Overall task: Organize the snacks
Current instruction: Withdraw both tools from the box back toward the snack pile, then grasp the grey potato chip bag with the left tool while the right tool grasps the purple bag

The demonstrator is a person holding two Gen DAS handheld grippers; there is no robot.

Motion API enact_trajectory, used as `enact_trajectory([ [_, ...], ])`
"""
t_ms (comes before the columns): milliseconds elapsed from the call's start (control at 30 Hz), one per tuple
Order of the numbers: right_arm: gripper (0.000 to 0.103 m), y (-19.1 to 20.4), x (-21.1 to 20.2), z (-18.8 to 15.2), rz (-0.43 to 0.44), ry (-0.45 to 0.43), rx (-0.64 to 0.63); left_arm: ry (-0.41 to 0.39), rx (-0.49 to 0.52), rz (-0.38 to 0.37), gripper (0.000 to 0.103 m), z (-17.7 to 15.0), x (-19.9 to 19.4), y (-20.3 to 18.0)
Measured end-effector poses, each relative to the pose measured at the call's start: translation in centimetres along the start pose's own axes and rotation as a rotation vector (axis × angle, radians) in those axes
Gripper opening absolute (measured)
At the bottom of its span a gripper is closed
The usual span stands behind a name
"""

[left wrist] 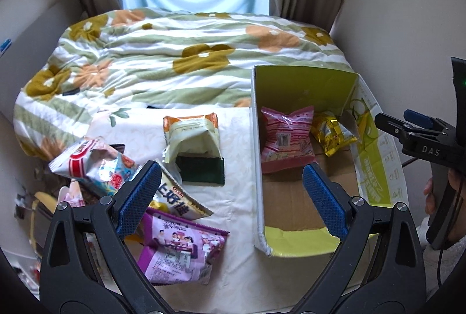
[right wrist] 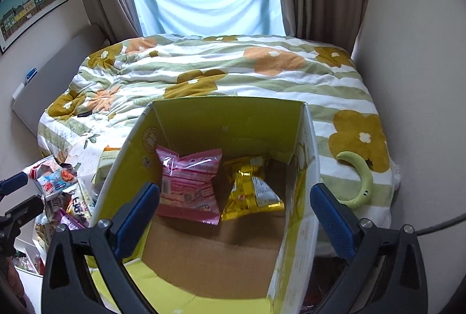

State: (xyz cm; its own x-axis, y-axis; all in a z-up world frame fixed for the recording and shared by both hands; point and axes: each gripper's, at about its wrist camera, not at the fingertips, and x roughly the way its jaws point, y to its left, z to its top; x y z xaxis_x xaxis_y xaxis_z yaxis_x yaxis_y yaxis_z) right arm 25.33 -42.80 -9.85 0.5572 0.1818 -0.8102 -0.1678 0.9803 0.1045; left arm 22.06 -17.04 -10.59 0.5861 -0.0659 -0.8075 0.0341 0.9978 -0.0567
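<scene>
Floral bedding [right wrist: 262,81] lies behind the box [right wrist: 303,197]; snack packets [left wrist: 180,250] crowd left; both tools spread, empty.

- The left hand-held gripper [left wrist: 231,191] has black plastic arms with triangular cut-outs and silver screws at the pivots.
- Its fingers carry blue, finely dimpled pads [left wrist: 139,197].
- The right hand-held gripper [right wrist: 234,213] is built the same: black arms, silver screws, blue textured pads [right wrist: 332,222].
- Seen from the left wrist, the right unit's black body bears white letters "DAS", a small green light and a thin dark cable.
</scene>
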Motion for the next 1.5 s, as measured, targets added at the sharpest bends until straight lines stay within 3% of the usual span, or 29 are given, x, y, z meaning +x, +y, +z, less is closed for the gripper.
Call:
enact_trajectory([
  [233,0.103,3.4,-5.7,-2.9,-0.056,-0.048,0.031,-0.043,0.043,-0.043,0.097,-1.8,-4.2,2.0],
  [500,0.103,9.4,-9.6,-5.2,-0.032,-0.083,0.057,-0.080,0.025,-0.064,0.097,-4.2,-8.5,8.5],
  [733,0.103,15.2,-10.3,-7.9,0.003,-0.102,0.069,-0.098,0.003,-0.049,0.097,-6.7,-10.6,14.8],
  [1133,0.103,22.9,-6.2,-13.1,0.088,-0.034,0.095,-0.003,-0.044,-0.031,0.097,-12.9,-9.4,23.7],
  [1500,0.103,24.6,1.2,-15.4,0.171,0.100,0.170,0.124,-0.161,-0.016,0.097,-17.9,-2.3,27.6],
])
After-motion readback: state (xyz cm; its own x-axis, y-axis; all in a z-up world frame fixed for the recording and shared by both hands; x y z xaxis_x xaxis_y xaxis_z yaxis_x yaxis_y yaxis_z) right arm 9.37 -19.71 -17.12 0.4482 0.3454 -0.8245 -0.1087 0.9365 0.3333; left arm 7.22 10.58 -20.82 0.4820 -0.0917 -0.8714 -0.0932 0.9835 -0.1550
